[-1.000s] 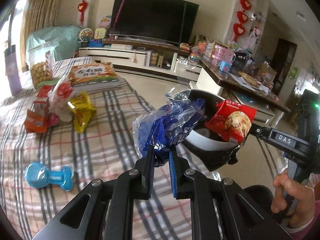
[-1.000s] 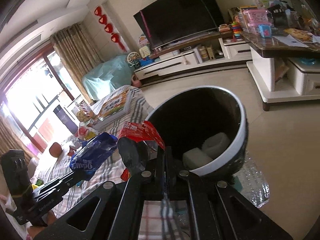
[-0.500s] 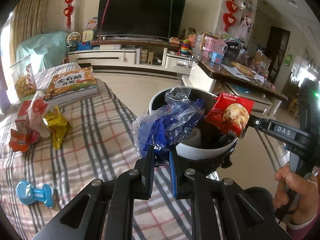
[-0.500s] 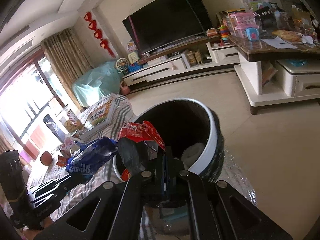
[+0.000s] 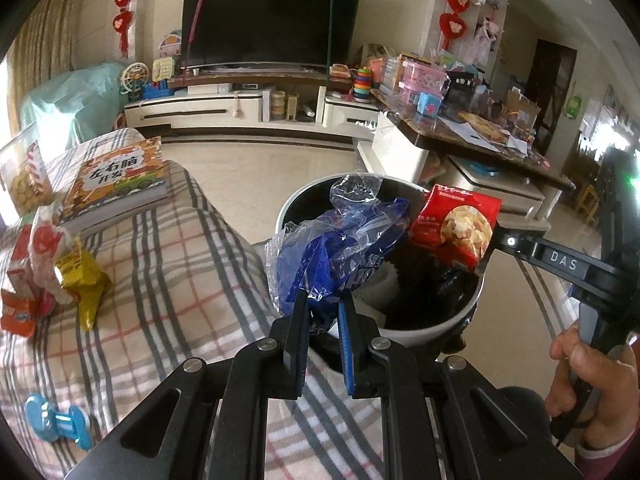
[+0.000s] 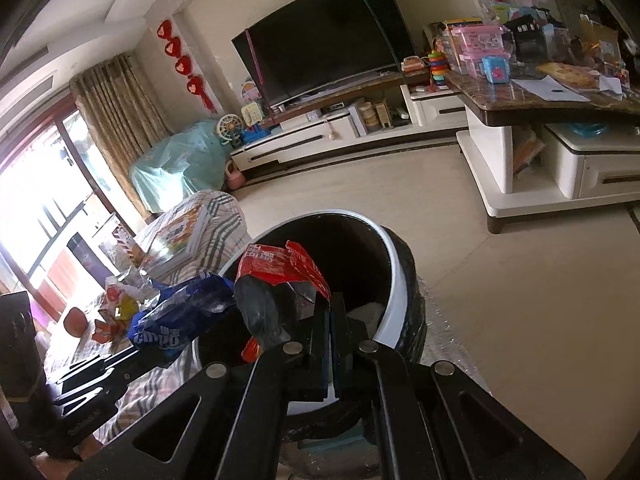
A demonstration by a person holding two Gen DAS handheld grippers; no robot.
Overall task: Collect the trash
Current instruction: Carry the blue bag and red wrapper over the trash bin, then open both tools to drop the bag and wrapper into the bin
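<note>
Blue-padded fingers of the left gripper (image 5: pixel 323 310) are clamped on the lower edge of a crumpled blue-and-clear plastic wrapper (image 5: pixel 340 244), which is held up over the near rim of a round bin (image 5: pixel 432 330) with a white rim and a dark inside. Close beside it, a red snack packet (image 5: pixel 456 226) is pinched flat between the closed fingers of the right gripper (image 6: pixel 329 312), and is likewise held above the bin's opening; in the right wrist view the packet's torn top and dark inner lining are seen. The right gripper's handle is gripped by a hand (image 5: pixel 588 380) at the frame's right edge. White crumpled paper (image 5: pixel 380 286) is seen lying inside the bin. To the left, a plaid blanket (image 5: pixel 168 280) is spread, and on it more wrappers are left: a yellow packet (image 5: pixel 82 280), an orange-and-white packet (image 5: pixel 18 300) and a red-and-white bag (image 5: pixel 46 240), bunched together near a picture book (image 5: pixel 116 178). A small blue toy (image 5: pixel 58 420) is set well apart from them, near the blanket's front. Beyond, a dark television (image 5: pixel 272 22) is mounted over a low white cabinet (image 5: pixel 224 108).
</note>
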